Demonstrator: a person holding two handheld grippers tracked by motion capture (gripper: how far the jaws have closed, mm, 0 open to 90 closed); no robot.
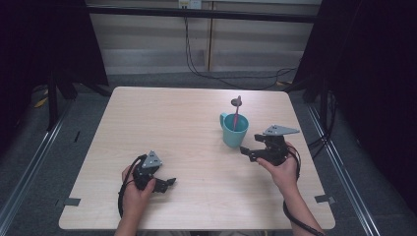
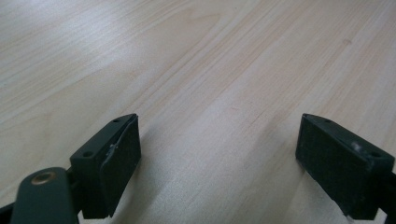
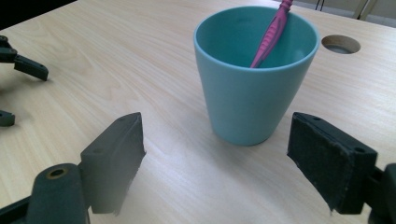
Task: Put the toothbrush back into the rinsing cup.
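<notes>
right gripper [image 3: 215,154] jaws spread, empty — facing teal cup [image 3: 254,74] just ahead | pink toothbrush [image 3: 271,35] leaning inside cup, head cut off | left gripper [image 2: 217,154] spread over bare table [image 2: 187,56], well apart

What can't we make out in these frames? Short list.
- Pink utensil: its lower end is hidden by the teal cup wall, and its top is cut off by the upper edge of the right gripper view; its head is too small to identify in the high view.
- Cup handle: hidden behind the cup body in the right gripper view.
- Left gripper: the left gripper view's bottom edge crops its jaws.
</notes>
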